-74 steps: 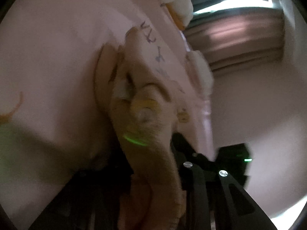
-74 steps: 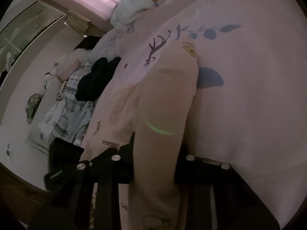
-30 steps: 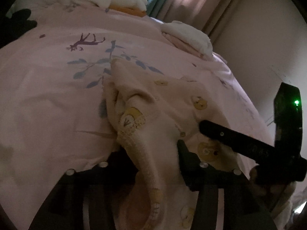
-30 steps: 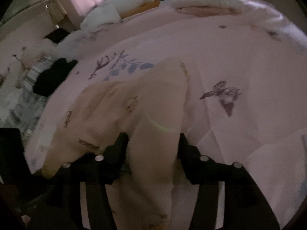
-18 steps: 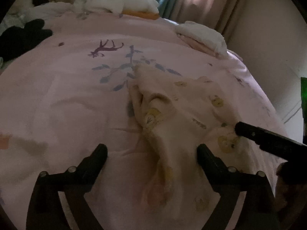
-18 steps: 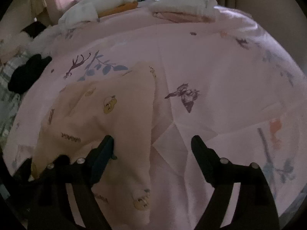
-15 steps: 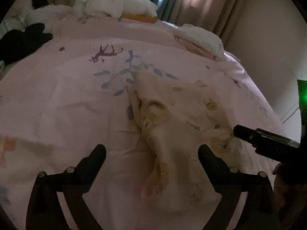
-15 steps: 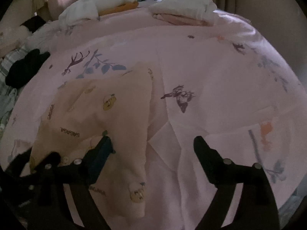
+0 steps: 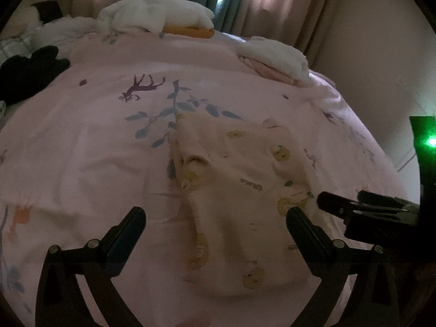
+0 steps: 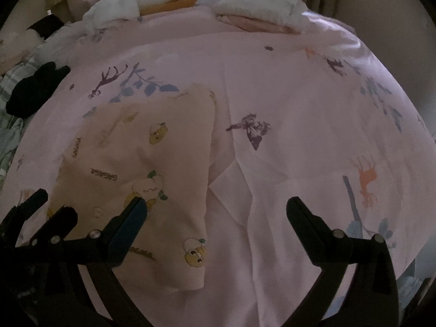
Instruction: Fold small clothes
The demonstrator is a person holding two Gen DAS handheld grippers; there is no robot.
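Observation:
A small cream garment with yellow cartoon prints lies spread on the pink bed sheet; its left edge is bunched in the left wrist view. It also shows in the right wrist view, lying fairly flat. My left gripper is open and empty, held above the garment's near part. My right gripper is open and empty, over the garment's right edge and the bare sheet. The right gripper's fingers show at the right of the left wrist view; the left gripper's fingers at the left of the right wrist view.
White pillows over an orange one and a folded white and pink stack lie at the bed's far end. A black garment and other clothes lie at the far left. Curtains and a wall stand behind and to the right.
Both grippers let go of the garment, which now lies on the sheet. Both have since opened wide and pulled back and up from it.

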